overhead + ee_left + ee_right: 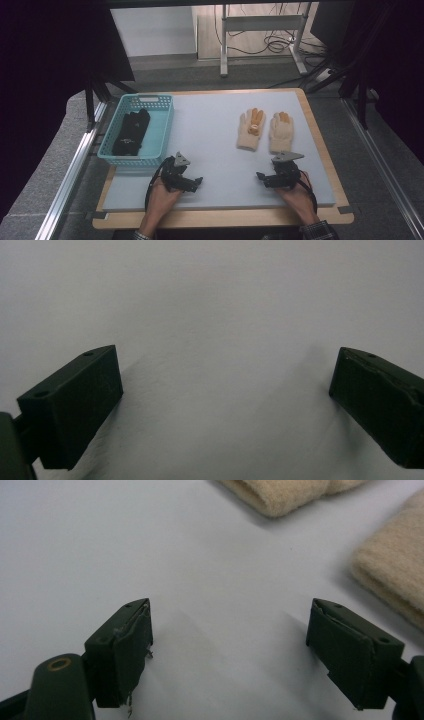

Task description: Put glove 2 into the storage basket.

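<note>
Two cream gloves [265, 131] lie side by side, palms up with orange patches, on the right half of the grey surface [210, 130]. The right hand-held gripper [266, 179] rests just short of their cuffs, jaws spread and empty. The left hand-held gripper [192, 184] (also spread wide) sits near a teal basket [165, 127] holding what looks like dark gloves [131, 132].
</note>
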`<state>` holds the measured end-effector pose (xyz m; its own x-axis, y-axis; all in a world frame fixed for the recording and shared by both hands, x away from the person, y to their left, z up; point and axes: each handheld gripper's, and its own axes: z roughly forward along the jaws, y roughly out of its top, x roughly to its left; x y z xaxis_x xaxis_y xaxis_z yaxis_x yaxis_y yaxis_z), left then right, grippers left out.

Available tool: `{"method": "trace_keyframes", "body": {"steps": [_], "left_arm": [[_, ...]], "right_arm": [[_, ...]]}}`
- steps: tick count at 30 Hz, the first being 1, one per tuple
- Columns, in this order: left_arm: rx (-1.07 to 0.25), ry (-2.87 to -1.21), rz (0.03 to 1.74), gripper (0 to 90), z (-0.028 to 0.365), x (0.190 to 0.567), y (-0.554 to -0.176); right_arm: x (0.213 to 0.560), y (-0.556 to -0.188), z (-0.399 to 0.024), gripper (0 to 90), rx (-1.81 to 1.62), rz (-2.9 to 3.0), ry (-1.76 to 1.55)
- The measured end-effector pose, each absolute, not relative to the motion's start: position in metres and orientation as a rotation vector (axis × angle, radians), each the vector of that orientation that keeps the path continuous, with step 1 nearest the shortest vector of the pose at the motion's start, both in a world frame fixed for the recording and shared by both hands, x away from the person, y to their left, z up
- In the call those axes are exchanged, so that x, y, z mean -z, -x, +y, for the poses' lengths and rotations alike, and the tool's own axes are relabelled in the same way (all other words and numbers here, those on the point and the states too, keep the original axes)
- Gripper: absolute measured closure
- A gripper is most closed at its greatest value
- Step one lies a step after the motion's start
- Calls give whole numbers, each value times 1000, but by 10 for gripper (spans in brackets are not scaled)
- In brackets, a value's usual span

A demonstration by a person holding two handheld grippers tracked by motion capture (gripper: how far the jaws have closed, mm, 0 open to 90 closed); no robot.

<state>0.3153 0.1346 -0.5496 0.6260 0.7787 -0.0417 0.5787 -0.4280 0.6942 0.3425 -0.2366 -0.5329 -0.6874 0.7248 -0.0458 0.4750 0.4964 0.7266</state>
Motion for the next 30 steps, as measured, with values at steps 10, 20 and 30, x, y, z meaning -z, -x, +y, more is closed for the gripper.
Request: {"method": "trace_keyframes", "body": {"steps": [10,20,30], "left_arm": [[-378,-2158,1059,10,135,550,-315],[-380,-2157,1060,13,135,550,-315],[-381,-2155,1060,13,135,550,-315]], "right_arm": [[525,-347,-246,249,-1061,2398,-1034],[499,-376,-276,409,-1042,2316,-1075],[485,-428,-295,486,-968,2261,-1114]]}}
